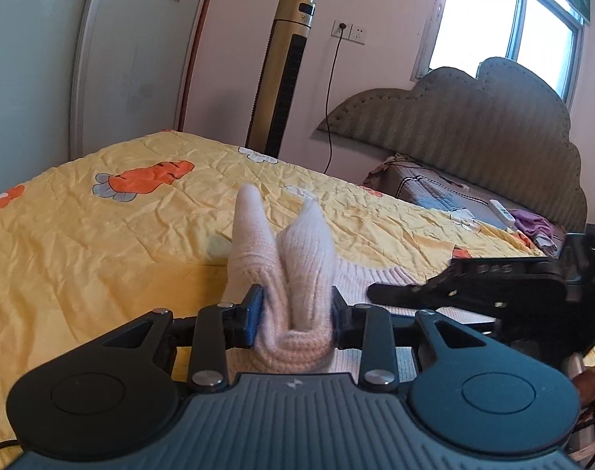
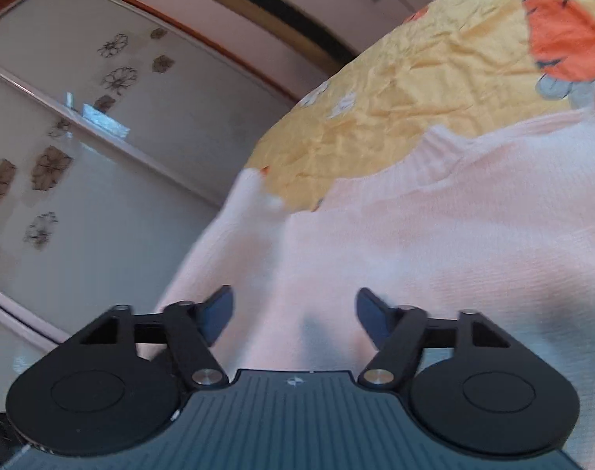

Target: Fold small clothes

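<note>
Pale pink knitted sweater (image 1: 293,258) on a bed, spread over a yellow quilt (image 1: 101,211) printed with orange carrots. One bunched fold of the knit pinched between the blue pads of the left gripper (image 1: 295,313), jaws closed tight on the wool, two ridges of fabric standing up above the fingers. More of the garment flat on the quilt to the right of the clamped fold, its ribbed edge showing.

Seen from the right wrist, tilted and blurred: the same sweater (image 2: 415,235) filling the lower half of the view, beneath and ahead of the right gripper (image 2: 295,313). Jaws there apart, pads clear of the cloth, only flat knit showing in the gap between the fingers; no fold caught. In the left wrist view, the right gripper (image 1: 395,291) lying low at the right, fingertips just above the flat part of the sweater.

Beyond the bed: a gold tower fan (image 1: 283,70) upright against a pink wall, its cord plugged into a wall socket (image 1: 348,32). Padded grey headboard (image 1: 474,125) under a bright window (image 1: 505,19). Folded bedding and a white remote (image 1: 500,213) near the headboard. Wardrobe door (image 2: 82,137) with flower patterns at the left.
</note>
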A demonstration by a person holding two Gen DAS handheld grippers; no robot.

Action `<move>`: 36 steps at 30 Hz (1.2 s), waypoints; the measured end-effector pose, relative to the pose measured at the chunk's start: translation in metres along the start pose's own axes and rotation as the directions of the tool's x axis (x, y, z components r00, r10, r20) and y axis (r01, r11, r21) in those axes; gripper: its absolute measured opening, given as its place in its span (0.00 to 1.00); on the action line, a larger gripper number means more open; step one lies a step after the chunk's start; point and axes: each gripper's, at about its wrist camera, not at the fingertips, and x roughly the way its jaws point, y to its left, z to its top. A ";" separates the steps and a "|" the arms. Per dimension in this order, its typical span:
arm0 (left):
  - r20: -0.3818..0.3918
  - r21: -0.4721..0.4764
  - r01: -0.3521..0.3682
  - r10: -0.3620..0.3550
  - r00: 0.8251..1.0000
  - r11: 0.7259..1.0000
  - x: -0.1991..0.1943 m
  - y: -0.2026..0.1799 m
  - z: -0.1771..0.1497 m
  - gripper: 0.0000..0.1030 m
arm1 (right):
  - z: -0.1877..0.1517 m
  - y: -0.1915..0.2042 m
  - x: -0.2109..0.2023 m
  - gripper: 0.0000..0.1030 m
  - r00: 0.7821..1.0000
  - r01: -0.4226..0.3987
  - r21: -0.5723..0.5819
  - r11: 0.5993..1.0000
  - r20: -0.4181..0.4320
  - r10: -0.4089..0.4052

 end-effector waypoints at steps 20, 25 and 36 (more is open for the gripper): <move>-0.049 0.242 0.113 -0.104 0.993 0.964 -0.006 -0.038 -0.040 0.25 | 0.023 0.050 0.125 0.97 0.942 0.013 0.002 1.000 -0.336 -0.011; -0.043 0.261 0.149 -0.143 0.989 0.954 -0.026 -0.031 -0.047 0.25 | 0.018 0.082 0.167 0.68 0.908 0.107 -0.225 0.969 -0.376 -0.188; 0.149 0.416 -0.094 0.034 0.988 0.904 -0.041 0.004 -0.057 0.87 | 0.017 0.073 0.162 0.88 0.895 0.114 -0.226 0.968 -0.400 -0.198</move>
